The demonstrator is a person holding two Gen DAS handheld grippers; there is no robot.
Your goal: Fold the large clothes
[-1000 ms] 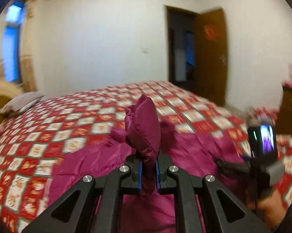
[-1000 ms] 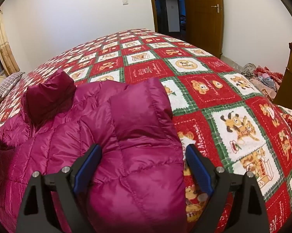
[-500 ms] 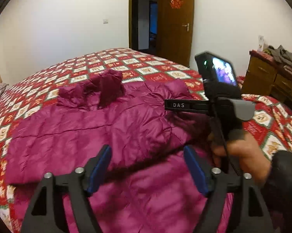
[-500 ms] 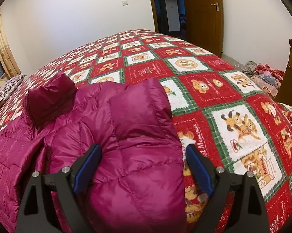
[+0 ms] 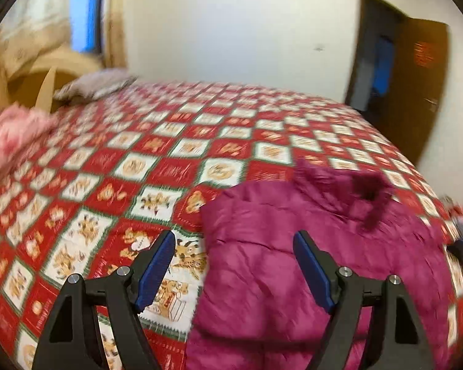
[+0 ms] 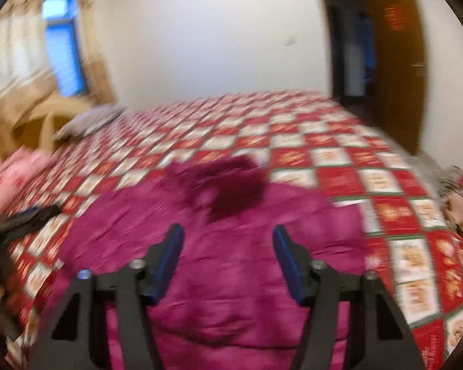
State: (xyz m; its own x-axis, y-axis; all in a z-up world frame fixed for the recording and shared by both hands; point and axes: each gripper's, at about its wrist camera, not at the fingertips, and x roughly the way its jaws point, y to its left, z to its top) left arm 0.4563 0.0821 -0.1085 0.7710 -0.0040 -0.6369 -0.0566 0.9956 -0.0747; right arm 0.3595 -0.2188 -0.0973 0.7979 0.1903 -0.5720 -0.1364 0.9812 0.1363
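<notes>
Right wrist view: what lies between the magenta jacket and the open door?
Only the red patchwork bedspread lies between the jacket and the door; the right wrist view shows it.

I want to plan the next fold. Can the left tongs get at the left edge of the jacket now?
Probably yes. The left tongs are open and empty, and the jacket edge lies between the fingers with nothing over it. How high they are above it is unclear, since the picture is blurred.
</notes>
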